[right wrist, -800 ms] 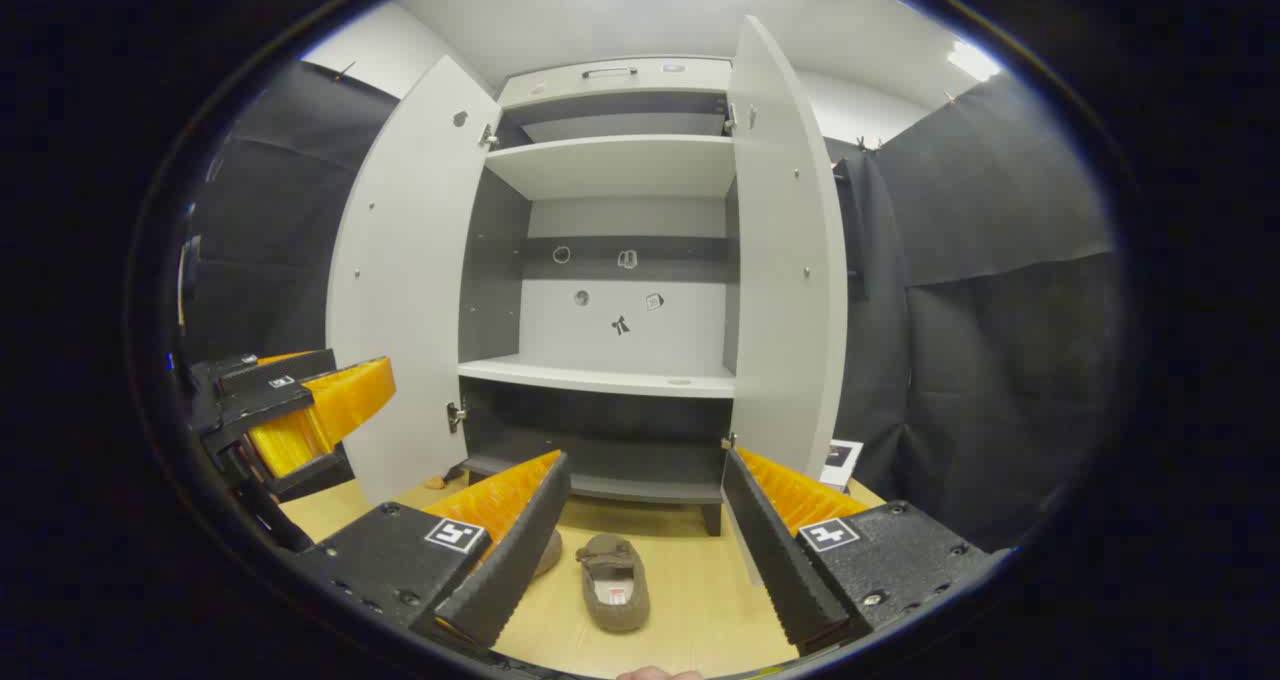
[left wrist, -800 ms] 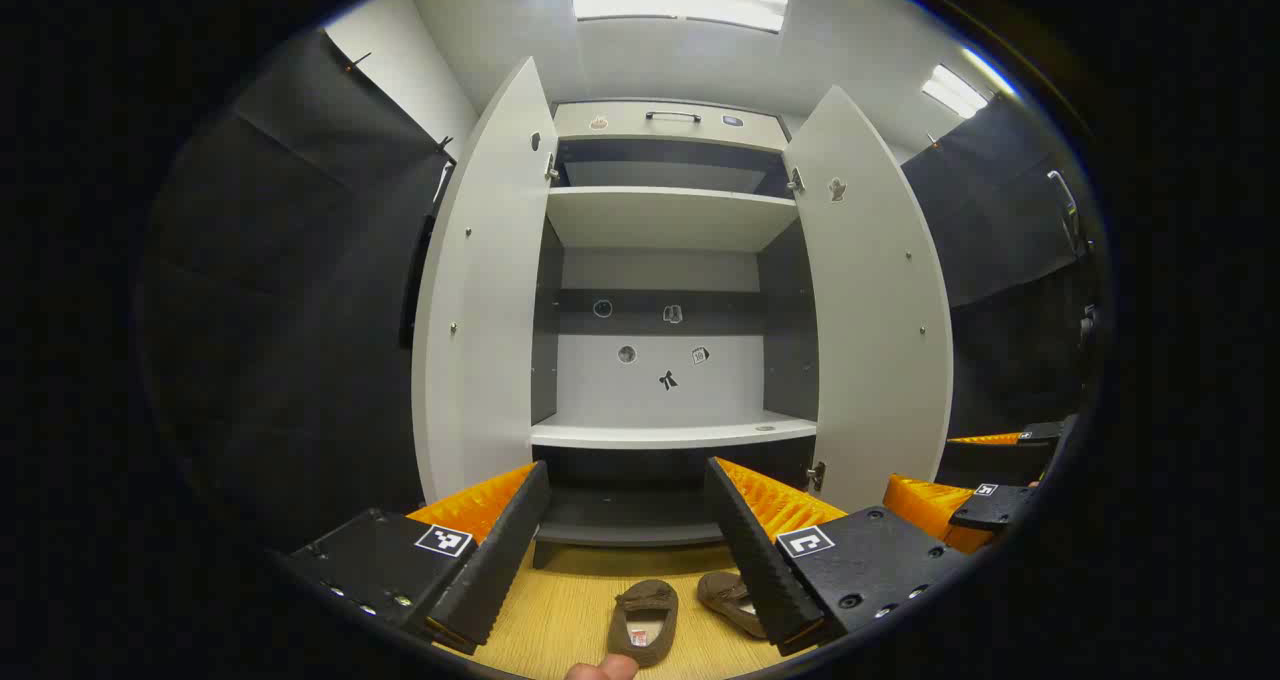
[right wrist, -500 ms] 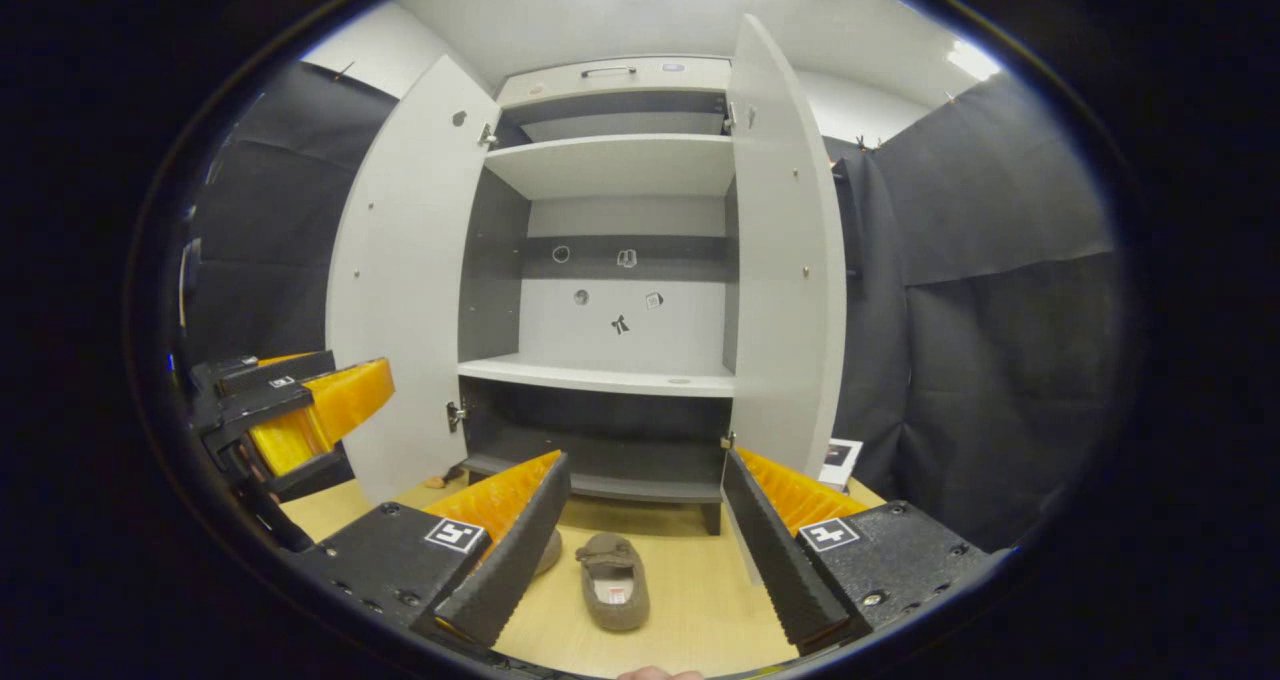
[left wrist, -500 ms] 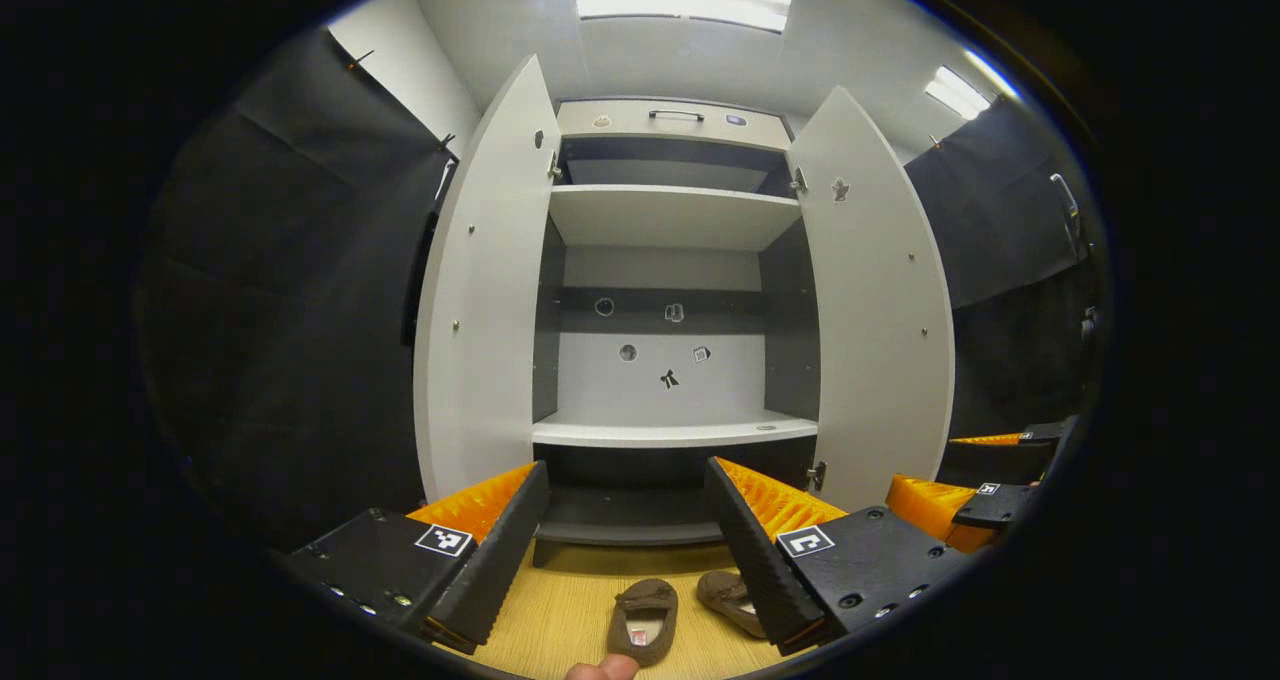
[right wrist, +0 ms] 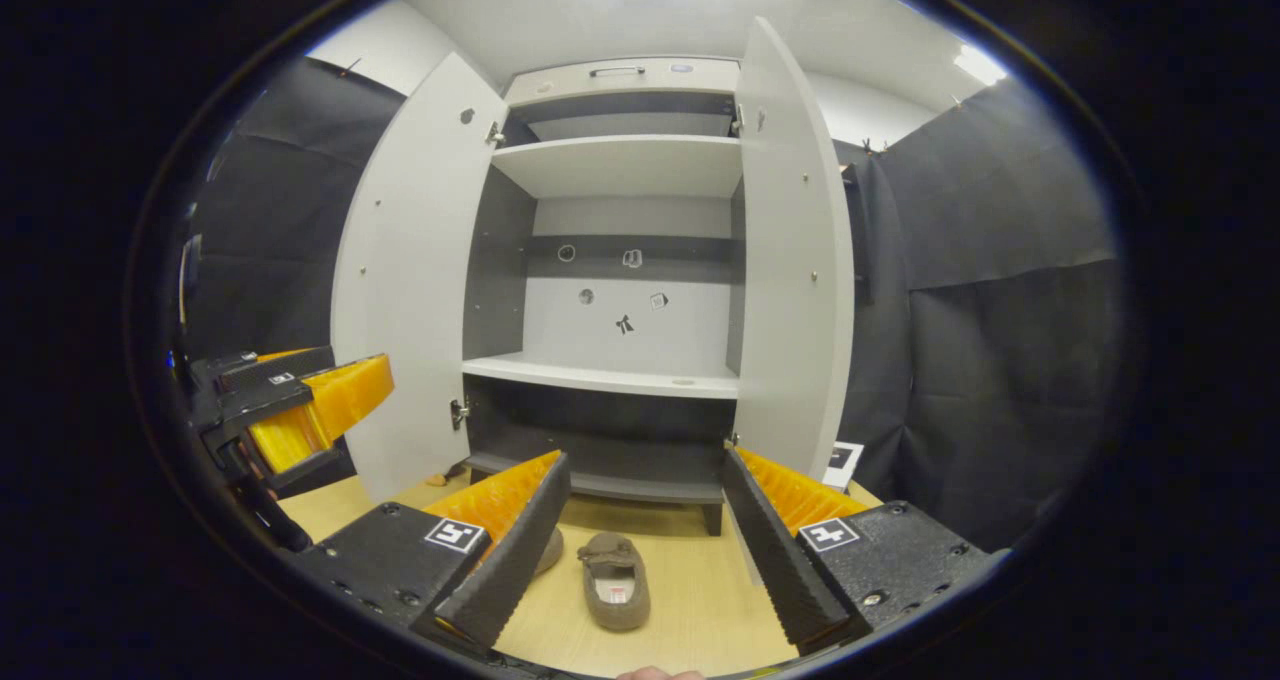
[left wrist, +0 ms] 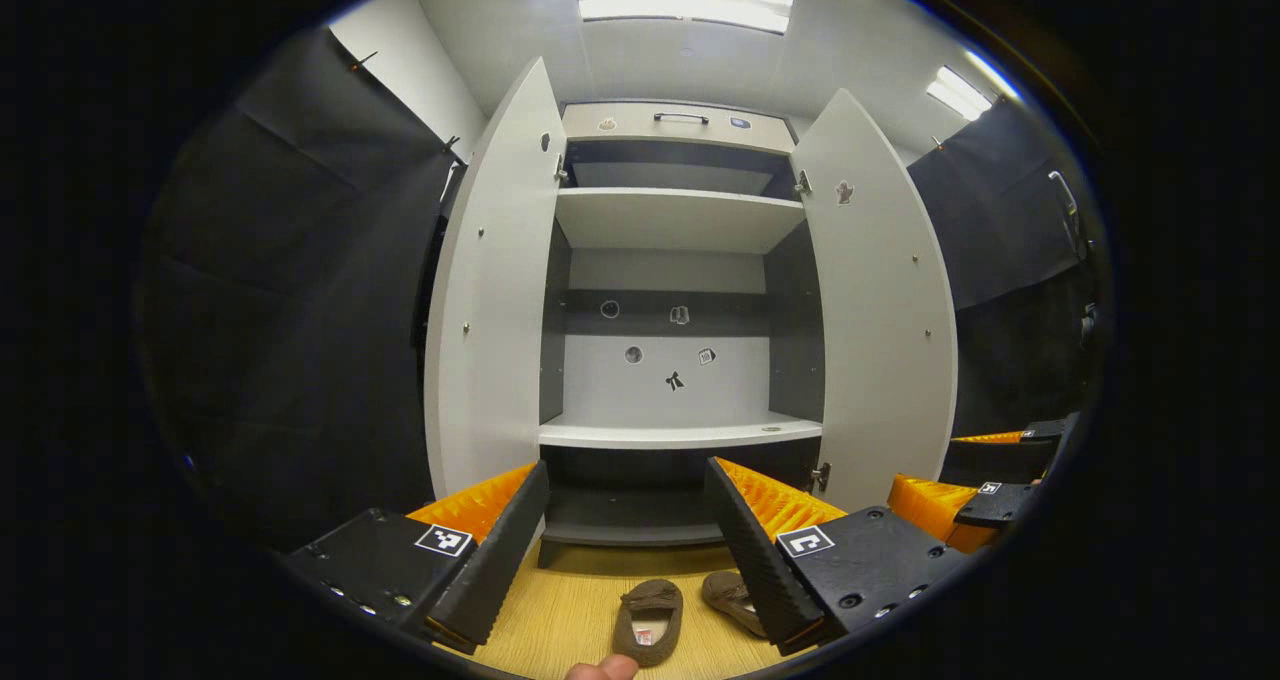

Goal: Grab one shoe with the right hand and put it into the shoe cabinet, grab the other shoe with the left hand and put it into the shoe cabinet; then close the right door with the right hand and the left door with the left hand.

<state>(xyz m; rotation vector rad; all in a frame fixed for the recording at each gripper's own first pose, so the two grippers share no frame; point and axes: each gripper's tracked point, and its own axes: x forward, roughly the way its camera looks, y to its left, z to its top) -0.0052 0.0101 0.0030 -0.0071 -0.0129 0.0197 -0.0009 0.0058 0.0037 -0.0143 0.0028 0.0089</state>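
Two brown slippers lie on the wooden floor in front of the shoe cabinet (left wrist: 680,432). In the left gripper view one slipper (left wrist: 648,620) lies low between my left gripper's (left wrist: 627,520) open fingers, and the other slipper (left wrist: 726,598) is partly behind the right finger. In the right gripper view, one slipper (right wrist: 614,580) lies between my right gripper's (right wrist: 647,515) open fingers; the second slipper (right wrist: 547,552) peeks from behind the left finger. Both cabinet doors, left door (left wrist: 492,310) and right door (left wrist: 880,310), stand wide open. Neither gripper holds anything.
The cabinet (right wrist: 610,375) has empty shelves and a low bottom compartment (right wrist: 600,445). Black cloth walls flank it. The right gripper (left wrist: 965,510) shows at the right edge of the left gripper view, the left gripper (right wrist: 290,410) at the left of the right gripper view. A fingertip (left wrist: 600,668) shows low.
Both views have shifted very slightly, with the cabinet drifting a touch to the right. The slippers and doors have not moved, and both grippers stay open.
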